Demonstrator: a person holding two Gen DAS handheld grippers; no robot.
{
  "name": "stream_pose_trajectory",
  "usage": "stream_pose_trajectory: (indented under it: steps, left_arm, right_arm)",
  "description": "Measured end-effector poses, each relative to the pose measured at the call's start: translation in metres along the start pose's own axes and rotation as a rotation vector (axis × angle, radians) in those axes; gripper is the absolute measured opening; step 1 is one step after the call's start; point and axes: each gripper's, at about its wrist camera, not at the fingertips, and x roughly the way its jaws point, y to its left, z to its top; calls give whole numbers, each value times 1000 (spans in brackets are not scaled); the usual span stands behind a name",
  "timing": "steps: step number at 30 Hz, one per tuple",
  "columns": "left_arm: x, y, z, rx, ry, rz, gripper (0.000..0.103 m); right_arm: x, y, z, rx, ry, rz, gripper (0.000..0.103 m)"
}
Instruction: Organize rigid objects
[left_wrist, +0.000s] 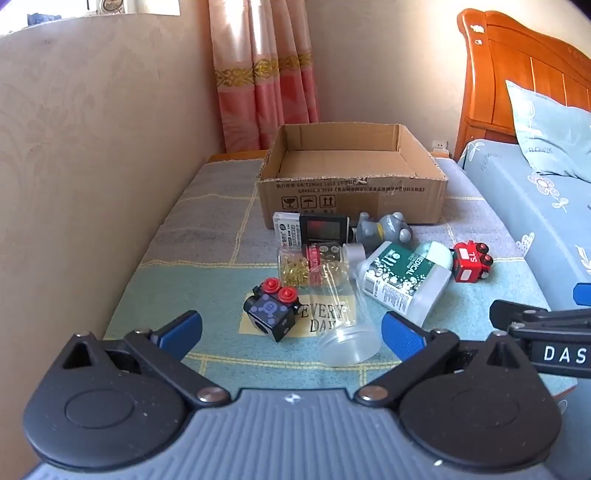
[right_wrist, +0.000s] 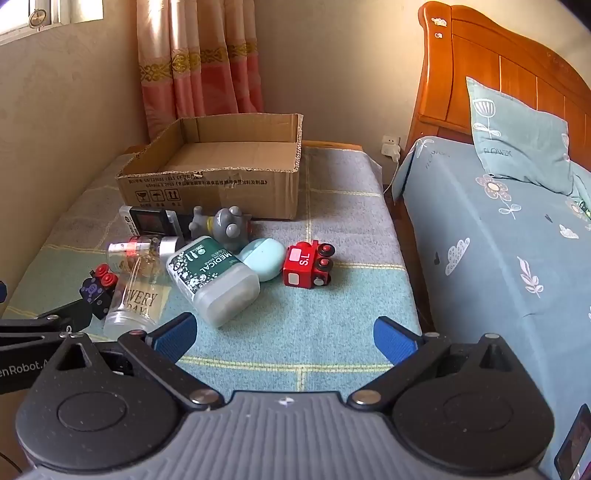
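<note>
An open, empty brown cardboard box (left_wrist: 351, 184) stands at the far end of a low bench covered with a blue and grey checked woven cloth (right_wrist: 295, 325). All the loose things lie on the cloth in front of the box, on the camera's side of it.

Right against the box's front wall lie a white rectangular battery pack (left_wrist: 286, 230), a small black device with a dark screen (left_wrist: 323, 227) and a grey rubbery toy figure (left_wrist: 384, 229) on its side. Nearer than these lies a clear plastic bottle of yellow capsules with a red label (left_wrist: 306, 264), and touching it, a clear glass tumbler printed "EVERY DAY" (left_wrist: 343, 325), tipped over with its mouth toward the camera. To the left of the tumbler sits a black toy cube with two red knobs (left_wrist: 271, 310). To the right of the tumbler lies a translucent white bottle with a green "MEDICAL" label (right_wrist: 214, 280), a pale mint oval case (right_wrist: 264, 258) touching its far side. Farthest right from the box's front is a red wooden toy locomotive marked "S.L" (right_wrist: 308, 264), apart from the rest.

The left tool (left_wrist: 291, 328) hangs above the cloth with its blue pads spread wide, grasping nothing; the cube and tumbler show between them. The right tool (right_wrist: 284, 336) is likewise released and empty over bare cloth.
</note>
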Motion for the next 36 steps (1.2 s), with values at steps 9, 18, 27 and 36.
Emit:
stream_pose_trajectory:
  steps: [9,18,27,36]
  left_arm:
    - [-1,0,1,14,-6,15,102]
    - [-1,2,3,5,-9,10,102]
    - [-3,2,4,6,-17,11,102]
    - [-8,3,5,5,-27,19,102]
  right_arm:
    - [-2,1,1,-5,-3,-1,103]
    - [-1,3,1,-4,-11,-4,103]
    - [-6,3,2,-12,-20,-9,103]
    - [-9,5,4,-19,-30,-8,103]
